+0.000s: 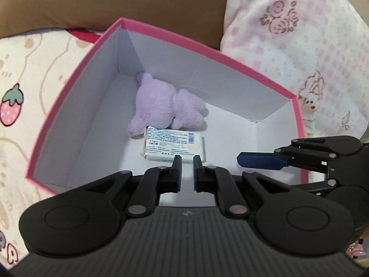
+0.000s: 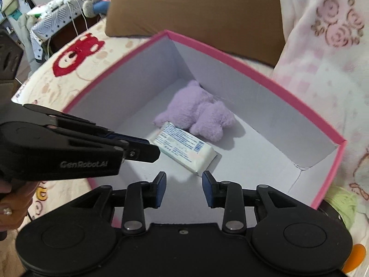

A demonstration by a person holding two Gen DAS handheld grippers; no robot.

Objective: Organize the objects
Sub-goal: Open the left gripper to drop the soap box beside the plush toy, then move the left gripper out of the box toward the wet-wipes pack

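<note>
The tissue pack and plush toy lie touching in the pink box; both judged light, soft, best pinched across the middle. Left tongs closed and empty; right tongs slightly parted, holding nothing.

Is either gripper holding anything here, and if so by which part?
Nothing is held. The left gripper and right gripper are both empty above the pink box; the tissue pack and plush toy lie inside.

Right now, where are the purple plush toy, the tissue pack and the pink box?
purple plush toy [image 1: 161, 106]: left wrist view, its back.
tissue pack [image 2: 184, 149]: right wrist view, printed top face.
pink box [image 1: 196, 46]: left wrist view, far rim.
</note>
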